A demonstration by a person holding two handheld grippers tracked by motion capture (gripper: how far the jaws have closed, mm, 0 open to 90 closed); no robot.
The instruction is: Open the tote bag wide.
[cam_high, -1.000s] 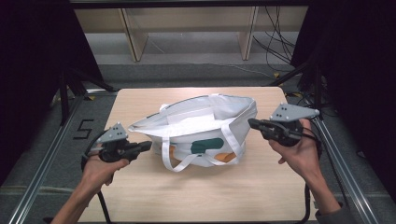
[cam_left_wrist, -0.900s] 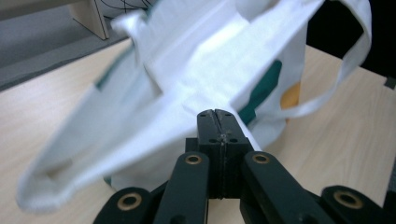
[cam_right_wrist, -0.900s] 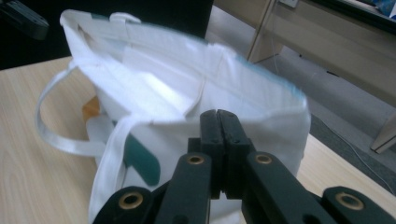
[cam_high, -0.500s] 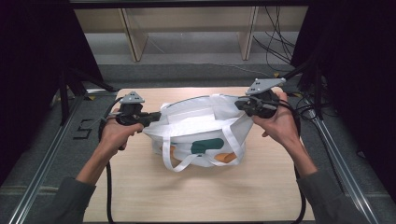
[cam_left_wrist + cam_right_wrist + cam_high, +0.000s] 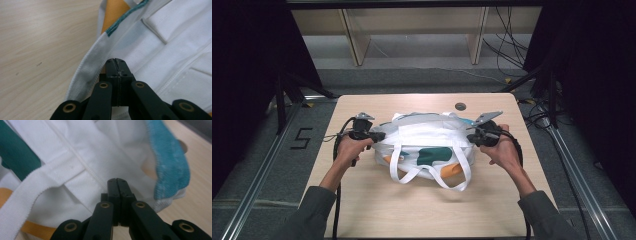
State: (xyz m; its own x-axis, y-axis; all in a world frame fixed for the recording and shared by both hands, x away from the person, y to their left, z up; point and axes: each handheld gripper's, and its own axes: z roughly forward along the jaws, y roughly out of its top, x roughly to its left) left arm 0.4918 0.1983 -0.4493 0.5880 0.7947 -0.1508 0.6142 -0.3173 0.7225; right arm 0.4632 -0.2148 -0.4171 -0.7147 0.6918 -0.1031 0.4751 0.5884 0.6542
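A white tote bag with a green patch and orange print lies in the middle of the wooden table, its two strap loops spilling toward me. My left gripper is at the bag's left end, shut, its tips against the white hemmed rim; no fabric shows between the jaws. My right gripper is at the bag's right end, also shut, its tips on the white cloth beside a teal trim.
A round cable port sits in the tabletop behind the bag. Bare wood lies in front of the bag and at both sides. Metal rails run along the floor left and right, with a "5" marked on the floor.
Both hands swung forward along the bag's sides, then came down and inward to its two ends. The bag, wide and puffed up before, now lies lower and narrower.
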